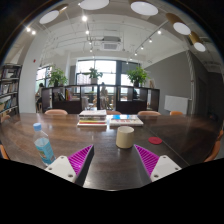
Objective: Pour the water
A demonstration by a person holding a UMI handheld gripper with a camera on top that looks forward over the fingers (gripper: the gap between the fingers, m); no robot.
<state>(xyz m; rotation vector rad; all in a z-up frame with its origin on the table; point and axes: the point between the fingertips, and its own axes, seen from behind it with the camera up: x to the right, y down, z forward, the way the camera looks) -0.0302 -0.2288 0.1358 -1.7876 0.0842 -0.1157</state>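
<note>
Spread wide, the gripper (113,160) with magenta finger pads (81,158) holds nothing. Just beyond the pads, on the long dark wooden table (100,140), stands a pale cream cylindrical cup (125,137). Left of that cup stands a clear plastic water bottle with a blue label (43,146). Behind the cup lies a stack of books (92,119).

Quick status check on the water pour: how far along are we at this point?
Nothing looks done yet. The gripper is open and holds nothing. The water bottle stands upright on the wooden table, ahead of the left finger, with the pale cup beyond the fingers; whether the cup holds water cannot be told. In hand: only the approach. Left: grasp the bottle, carry it to the cup, tip it and pour.
</note>
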